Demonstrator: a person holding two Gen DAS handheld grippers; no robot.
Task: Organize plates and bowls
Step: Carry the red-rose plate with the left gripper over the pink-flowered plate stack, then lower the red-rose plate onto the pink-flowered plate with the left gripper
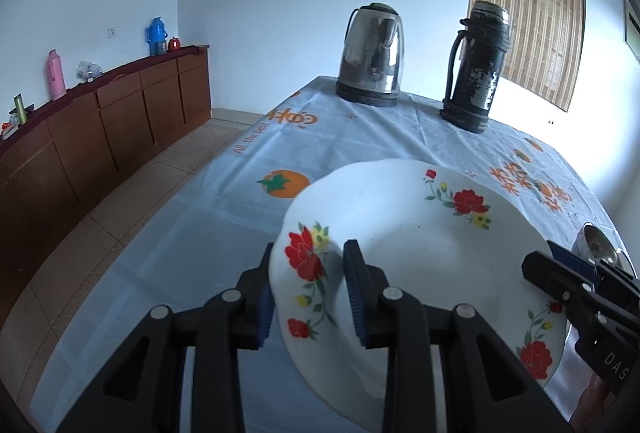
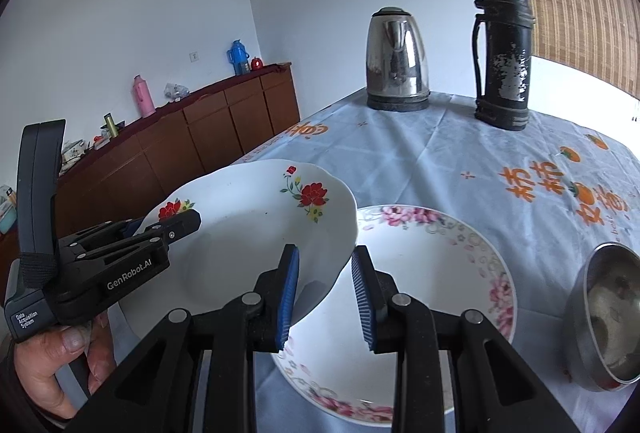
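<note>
I have the white, red-flowered ceramic plate [image 2: 248,233] lifted, tilted above the pink-rimmed plate [image 2: 460,265] on the worktop. Left gripper [image 1: 308,289] and right gripper [image 2: 324,293] clamp opposite rims (glazed, slippery, breakable), so I'd hold the rims.

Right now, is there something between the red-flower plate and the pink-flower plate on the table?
Nothing visible. The red-flower plate, gripped by the left gripper and right gripper, hangs tilted over the pink-flower plate's left side. The steel bowl stands clear, further right.
</note>
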